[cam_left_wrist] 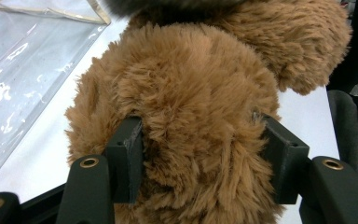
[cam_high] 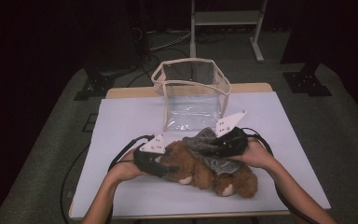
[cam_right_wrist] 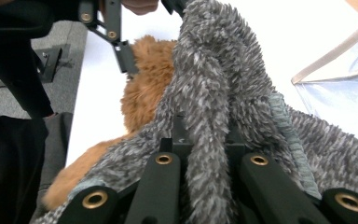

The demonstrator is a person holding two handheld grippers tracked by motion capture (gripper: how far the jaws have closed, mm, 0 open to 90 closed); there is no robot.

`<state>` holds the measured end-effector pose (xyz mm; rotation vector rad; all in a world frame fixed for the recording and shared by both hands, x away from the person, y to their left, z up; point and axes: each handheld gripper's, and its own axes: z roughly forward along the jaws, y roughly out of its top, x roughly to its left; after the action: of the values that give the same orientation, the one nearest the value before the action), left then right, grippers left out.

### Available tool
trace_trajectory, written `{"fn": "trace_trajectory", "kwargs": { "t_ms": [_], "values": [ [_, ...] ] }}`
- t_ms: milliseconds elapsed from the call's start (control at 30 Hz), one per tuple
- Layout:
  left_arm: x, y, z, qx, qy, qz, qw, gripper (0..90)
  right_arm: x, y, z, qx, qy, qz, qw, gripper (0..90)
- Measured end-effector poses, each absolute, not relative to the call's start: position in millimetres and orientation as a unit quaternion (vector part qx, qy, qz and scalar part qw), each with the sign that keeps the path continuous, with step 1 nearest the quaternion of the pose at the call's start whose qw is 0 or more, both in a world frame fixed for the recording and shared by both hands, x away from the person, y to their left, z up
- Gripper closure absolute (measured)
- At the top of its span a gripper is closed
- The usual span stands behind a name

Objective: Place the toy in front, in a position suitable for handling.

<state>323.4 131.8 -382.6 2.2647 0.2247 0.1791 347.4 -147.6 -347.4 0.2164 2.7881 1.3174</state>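
A brown teddy bear [cam_high: 205, 176] lies on the white table [cam_high: 121, 121], near the front. A grey fuzzy garment [cam_high: 204, 143] drapes over its upper body. My left gripper [cam_high: 165, 168] comes in from the left. In the left gripper view its jaws press into both sides of a rounded part of the bear [cam_left_wrist: 200, 102], with the fur bulging between them. My right gripper [cam_right_wrist: 205, 140] is shut on a fold of the grey garment [cam_right_wrist: 214, 84] and lifts it slightly above the bear [cam_right_wrist: 144, 84]. In the high view the right gripper [cam_high: 218, 147] sits over the bear's middle.
A clear plastic bag with beige trim [cam_high: 193, 91] stands open-topped at the back centre of the table, just beyond the bear. Black cables trail from both grippers along the table. A metal stand [cam_high: 226, 21] and dark floor lie beyond the far edge.
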Motion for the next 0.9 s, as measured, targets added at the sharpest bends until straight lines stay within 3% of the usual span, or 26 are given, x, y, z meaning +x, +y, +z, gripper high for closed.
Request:
{"fn": "trace_trajectory", "kwargs": {
  "t_ms": [233, 900],
  "values": [
    [324.4, 143.0, -373.2, 0.893, 0.099, 0.069, 0.433, 34.4, 340.2, -148.1, -361.0, 0.07, 0.907, 0.415, 0.019, 81.3],
    [311.7, 140.5, -380.9, 0.901, 0.078, 0.047, 0.425, 36.0, 334.3, -102.5, -351.8, 0.026, 0.914, 0.403, 0.032, 81.0]
  ]
}}
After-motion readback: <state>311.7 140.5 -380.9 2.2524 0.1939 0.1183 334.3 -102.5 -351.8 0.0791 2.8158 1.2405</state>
